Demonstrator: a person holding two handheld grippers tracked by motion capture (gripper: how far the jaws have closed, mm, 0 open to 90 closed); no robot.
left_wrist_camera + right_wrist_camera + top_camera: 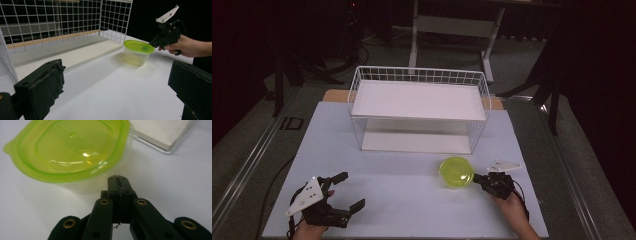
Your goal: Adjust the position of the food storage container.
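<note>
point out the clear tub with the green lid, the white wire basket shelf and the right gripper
clear plastic tub with green lid point(456, 171), high view, middle of the lid
white wire basket shelf point(419, 76), high view, back wire wall
right gripper point(117, 180), right gripper view, tips of the shut jaws, just short of the tub's wall

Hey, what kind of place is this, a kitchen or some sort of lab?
Probably a lab or recording studio, not a kitchen: a white table under black curtains, cables on the floor, and only a wire rack and a green-lidded container set out.
</note>
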